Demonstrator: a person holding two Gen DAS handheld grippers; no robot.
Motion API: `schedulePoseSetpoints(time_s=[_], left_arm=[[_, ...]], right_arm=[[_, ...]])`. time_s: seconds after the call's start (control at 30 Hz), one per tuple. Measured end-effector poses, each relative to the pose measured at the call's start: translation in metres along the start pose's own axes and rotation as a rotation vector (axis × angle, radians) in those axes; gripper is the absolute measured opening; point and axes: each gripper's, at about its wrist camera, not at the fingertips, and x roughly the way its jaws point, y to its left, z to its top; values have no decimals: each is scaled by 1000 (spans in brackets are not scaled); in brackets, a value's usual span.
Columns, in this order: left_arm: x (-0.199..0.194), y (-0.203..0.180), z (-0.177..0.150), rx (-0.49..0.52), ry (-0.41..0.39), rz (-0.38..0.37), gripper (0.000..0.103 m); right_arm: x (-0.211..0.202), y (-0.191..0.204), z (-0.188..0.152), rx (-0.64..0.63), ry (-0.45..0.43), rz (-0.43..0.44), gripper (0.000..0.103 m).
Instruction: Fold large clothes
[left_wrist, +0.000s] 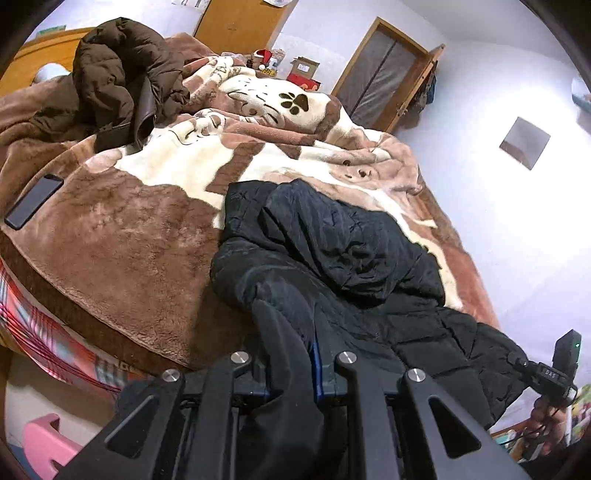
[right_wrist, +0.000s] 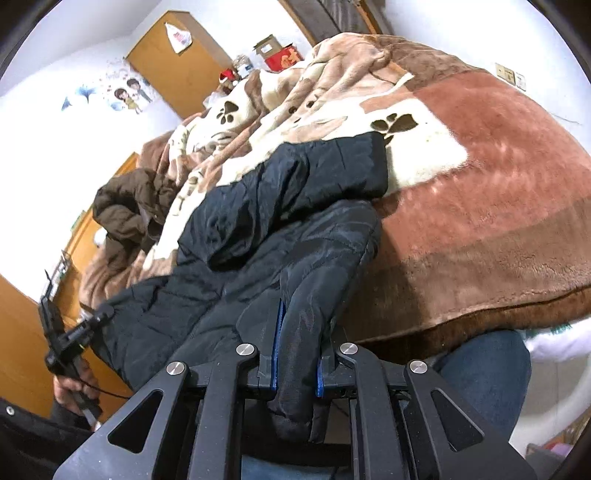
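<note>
Your left gripper (left_wrist: 295, 332) and right gripper (right_wrist: 299, 332) each clenched the black puffer jacket (left_wrist: 332, 258) at the bed's (left_wrist: 110, 240) near edge. You needed even tension, I judged.

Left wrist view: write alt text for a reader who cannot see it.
The left gripper is clamped on the near edge of a black quilted puffer jacket spread over a brown and cream plush paw-print blanket on a bed. A crumpled brown padded coat and a black smartphone lie farther back on it.
</note>
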Motion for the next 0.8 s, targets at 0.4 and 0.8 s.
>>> schedulePoseSetpoints(time_s=[0.4, 0.8], left_arm=[[35, -14, 105, -34, -93, -18, 17], [215, 18, 190, -115, 71, 134, 20]], right_arm=[[25, 22, 123, 15, -125, 45, 14], [193, -24, 243, 128, 63, -106, 19]])
